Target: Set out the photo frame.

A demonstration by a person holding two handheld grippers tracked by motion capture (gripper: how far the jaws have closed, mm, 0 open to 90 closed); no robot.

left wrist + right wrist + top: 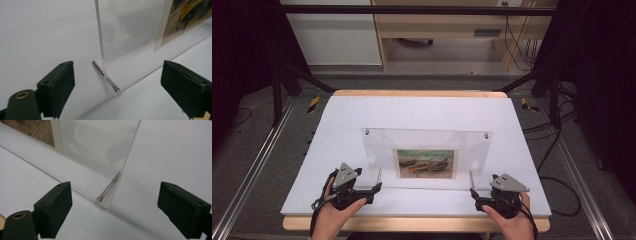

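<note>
A clear acrylic picture frame (427, 150) stands upright in the middle of the white table top (422, 112). It holds a small painting of boats (426, 163). A thin metal pin sticks through each lower corner: the left pin (105, 76) and the right pin (109, 186). My left gripper (377, 187) is open just in front of the frame's lower left corner (110, 96), jaws wide on either side of the pin. At the lower right corner (106, 207) my right gripper (473, 192) is open in the same way. Neither touches the frame.
The white sheet lies on a wooden board (417, 225) whose edge shows at the front. Metal rails (252, 170) run along both sides. Cables (557, 185) lie on the floor at the right. A wooden shelf unit (447, 35) stands behind the table.
</note>
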